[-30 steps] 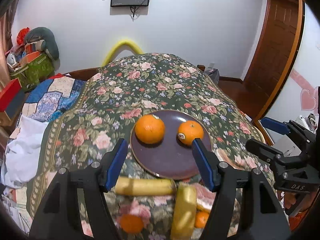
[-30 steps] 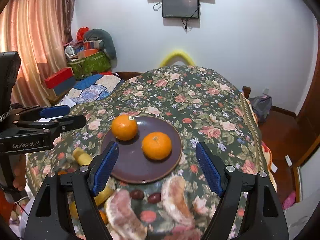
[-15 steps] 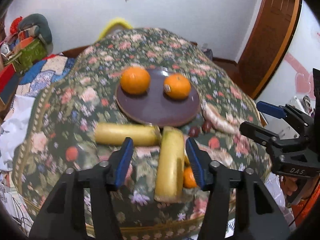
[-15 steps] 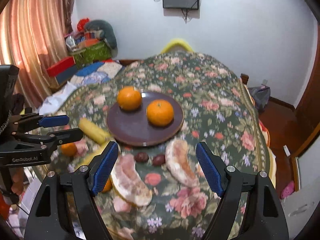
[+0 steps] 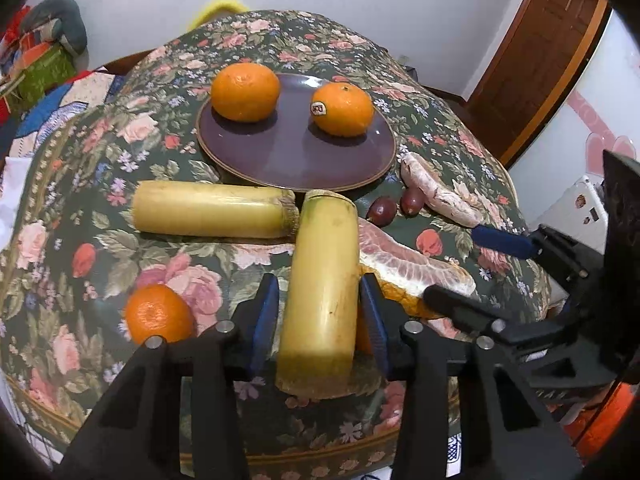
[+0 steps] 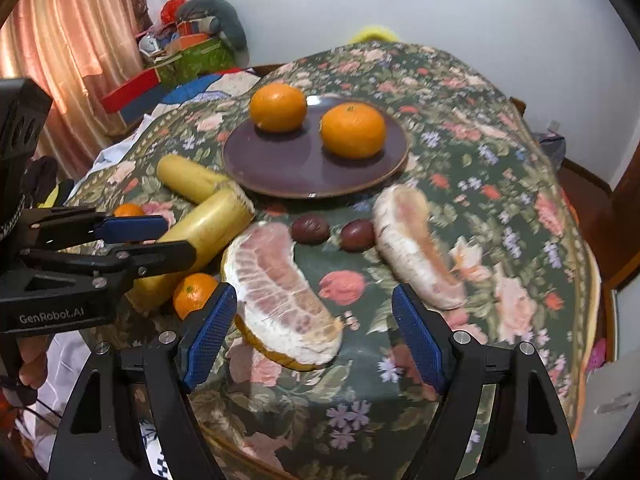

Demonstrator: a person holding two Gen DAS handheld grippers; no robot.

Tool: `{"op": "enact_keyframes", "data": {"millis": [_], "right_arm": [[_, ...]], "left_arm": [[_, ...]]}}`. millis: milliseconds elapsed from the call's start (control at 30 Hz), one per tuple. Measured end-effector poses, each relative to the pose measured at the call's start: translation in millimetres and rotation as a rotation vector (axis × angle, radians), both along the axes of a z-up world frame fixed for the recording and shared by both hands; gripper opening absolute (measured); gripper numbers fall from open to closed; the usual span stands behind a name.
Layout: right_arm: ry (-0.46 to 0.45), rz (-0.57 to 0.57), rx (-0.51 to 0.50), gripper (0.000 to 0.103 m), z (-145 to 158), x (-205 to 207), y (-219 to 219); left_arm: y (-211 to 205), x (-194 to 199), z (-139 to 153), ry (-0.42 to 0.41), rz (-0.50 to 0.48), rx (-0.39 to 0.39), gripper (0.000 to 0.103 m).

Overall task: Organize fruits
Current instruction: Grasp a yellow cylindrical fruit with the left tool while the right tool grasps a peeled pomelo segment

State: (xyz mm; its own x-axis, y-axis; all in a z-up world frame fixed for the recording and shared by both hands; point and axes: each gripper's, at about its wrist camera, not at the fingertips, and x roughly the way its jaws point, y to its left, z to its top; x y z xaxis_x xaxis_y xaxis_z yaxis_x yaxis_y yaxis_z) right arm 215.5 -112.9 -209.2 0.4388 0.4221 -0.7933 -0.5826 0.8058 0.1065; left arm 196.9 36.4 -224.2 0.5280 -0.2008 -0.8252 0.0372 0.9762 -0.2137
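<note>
A purple plate (image 5: 296, 160) (image 6: 296, 172) holds two oranges (image 5: 245, 91) (image 5: 342, 109). Two yellow cane pieces lie in front of it: one crosswise (image 5: 208, 210), one lengthwise (image 5: 324, 288) (image 6: 200, 232). My left gripper (image 5: 320, 316) straddles the lengthwise piece, its blue pads close to both sides but with small gaps showing. My right gripper (image 6: 312, 332) is open and empty above a peeled pomelo segment (image 6: 280, 280). A second pomelo segment (image 6: 416, 248) and two dark round fruits (image 6: 310, 230) (image 6: 357, 235) lie near the plate. Small oranges sit at the front (image 5: 158, 314) (image 6: 194, 294).
The round table has a floral cloth (image 5: 280, 40) whose edge curves close below both grippers. Boxes and bedding (image 6: 192, 52) are piled at the left by a curtain. A wooden door (image 5: 540, 52) stands at the right.
Both grippers have moved lower and nearer to the front fruits. My left gripper's jaws have narrowed around the lengthwise cane piece. My right gripper came over the near pomelo segment.
</note>
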Motion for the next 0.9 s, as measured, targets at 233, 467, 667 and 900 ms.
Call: {"op": "enact_keyframes", "data": {"millis": [233,467,667,900], "right_arm": [[0.025,0.053,-0.015,0.075,-11.8,-3.4,9.7],[0.027,0.073,0.001,0.059,-12.4,-5.9,6.3],[0.027,0.000,0.002,0.058,-11.9,-7.5,-15.3],[0.080,-0.025,0.024,0.061,-6.2,-5.8,-33.5]], "left_arm": [[-1.0,0.2,-2.1,-0.018,0.000,0.006,0.039],[4.5,-12.2,-0.4,-0.010,0.020,0.012,0.039],[9.6,-28.4,-0.3,0.011,0.034,0.026,0.039],[5.7,-21.2,2.5,0.005,0.022,0.051,0.039]]}}
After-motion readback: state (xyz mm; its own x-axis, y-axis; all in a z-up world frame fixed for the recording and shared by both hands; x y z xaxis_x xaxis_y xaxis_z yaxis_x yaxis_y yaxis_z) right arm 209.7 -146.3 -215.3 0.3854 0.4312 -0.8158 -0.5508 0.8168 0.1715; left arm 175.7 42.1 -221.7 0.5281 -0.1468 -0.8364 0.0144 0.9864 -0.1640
